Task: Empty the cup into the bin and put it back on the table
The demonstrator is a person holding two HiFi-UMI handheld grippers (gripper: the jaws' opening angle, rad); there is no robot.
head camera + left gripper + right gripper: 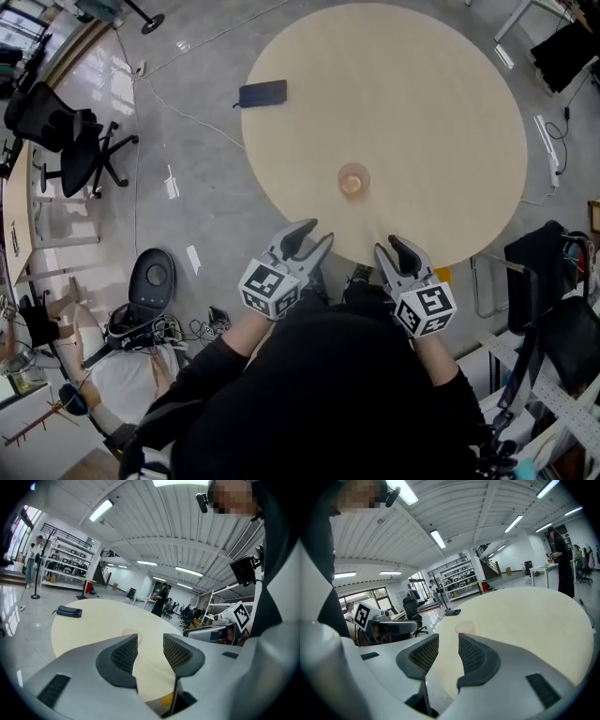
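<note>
While we hold left gripper (315,234) and right gripper (389,246) at table (441,103) near edge, both jaws spread. Cup (353,179) at 12 o'clock on table: upright, long axis vertical, mouth up. Dark pouch (262,94) farther, 11 o'clock.

wear: black long sleeves (211,367) | left gripper (319,232), right gripper (388,244): grey, marker cubes (272,289)

Quick count: one round table (422,112), one cup (353,179) on it around 7 o'clock, one dark pouch (263,93) at its 9 o'clock rim, one black office chair (80,141) beyond, and two grippers, the left gripper (317,234) and the right gripper (394,246).
</note>
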